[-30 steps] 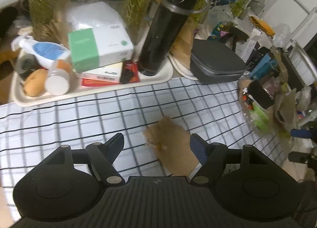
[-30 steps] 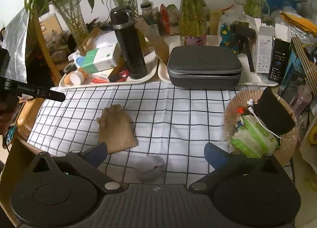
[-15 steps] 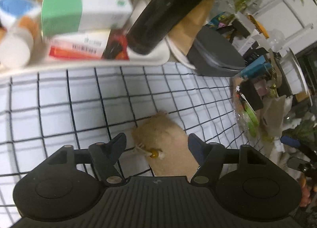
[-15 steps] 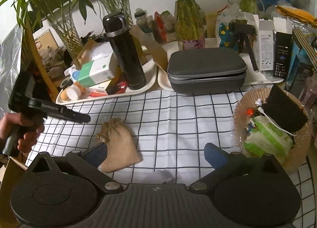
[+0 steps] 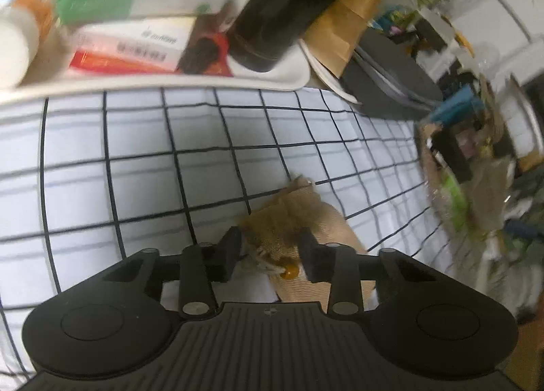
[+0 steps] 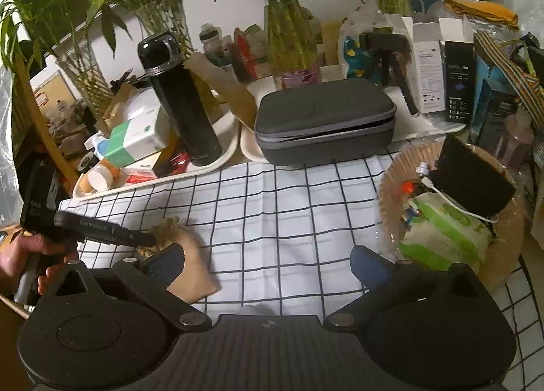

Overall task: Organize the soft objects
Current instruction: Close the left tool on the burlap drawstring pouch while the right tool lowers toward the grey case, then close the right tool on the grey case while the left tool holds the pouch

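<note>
the small tan drawstring pouch [image 5: 299, 221] lies on the white cloth with black grid lines [image 5: 142, 166], near its front edge and toward the left side as the right wrist view shows it; its gathered, frayed neck points toward the trays at the back, and an amber bead [image 5: 289, 273] hangs on its cord; the left gripper [image 5: 272, 248] is tipped down over the pouch with its jaws closing, the cinched neck sits between the two fingers, and both pads seem to touch the fabric, though the blur makes it hard to tell how firmly; in the right wrist view a person's hand [image 6: 23, 255] holds that tool by its handle, with the fingertips at the pouch's neck [image 6: 170, 224]; the right gripper [image 6: 268, 261] hangs above the cloth with its jaws spread wide and nothing between them, its left finger crossing in front of the pouch's body; behind the cloth a black flask [image 6: 180, 101] stands on a white tray [image 6: 224, 149]; a grey zip case [image 6: 323, 122] lies just beside it; a woven basket [image 6: 391, 193] of oddments sits at the cloth's right.
</note>
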Demonstrator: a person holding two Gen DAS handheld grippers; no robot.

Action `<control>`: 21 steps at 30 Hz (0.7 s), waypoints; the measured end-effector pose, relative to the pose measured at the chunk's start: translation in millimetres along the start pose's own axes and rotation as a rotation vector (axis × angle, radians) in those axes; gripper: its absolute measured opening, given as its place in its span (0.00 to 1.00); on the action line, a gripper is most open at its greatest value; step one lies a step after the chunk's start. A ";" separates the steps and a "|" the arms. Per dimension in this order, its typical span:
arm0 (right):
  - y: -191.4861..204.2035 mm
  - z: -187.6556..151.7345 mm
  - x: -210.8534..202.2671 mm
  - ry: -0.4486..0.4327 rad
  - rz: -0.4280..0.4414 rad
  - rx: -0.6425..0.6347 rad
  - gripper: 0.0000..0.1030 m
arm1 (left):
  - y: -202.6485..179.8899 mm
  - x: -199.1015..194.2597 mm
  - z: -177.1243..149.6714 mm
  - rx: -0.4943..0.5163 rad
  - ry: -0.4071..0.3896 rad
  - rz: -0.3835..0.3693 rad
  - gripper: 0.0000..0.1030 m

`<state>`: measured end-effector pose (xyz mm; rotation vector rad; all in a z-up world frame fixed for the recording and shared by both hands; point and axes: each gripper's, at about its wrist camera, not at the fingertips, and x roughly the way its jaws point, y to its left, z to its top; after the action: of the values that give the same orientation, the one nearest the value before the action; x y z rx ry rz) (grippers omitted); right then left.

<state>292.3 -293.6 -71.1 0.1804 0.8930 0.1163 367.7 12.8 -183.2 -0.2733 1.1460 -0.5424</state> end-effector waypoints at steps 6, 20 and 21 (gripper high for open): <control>-0.2 1.3 1.8 -0.010 -0.033 -0.008 1.00 | -24.2 4.2 -10.9 0.187 -0.016 0.082 0.09; -6.9 5.2 52.3 0.202 -0.015 0.018 0.95 | -27.3 -15.9 -2.6 0.182 -0.102 0.127 0.07; -9.2 5.4 60.9 0.245 0.003 0.043 0.88 | -27.2 -17.8 -1.5 0.179 -0.108 0.129 0.07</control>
<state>334.7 -292.5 -116.2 0.2098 1.1398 0.1235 353.7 -0.4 -157.0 -0.0723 0.9956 -0.5063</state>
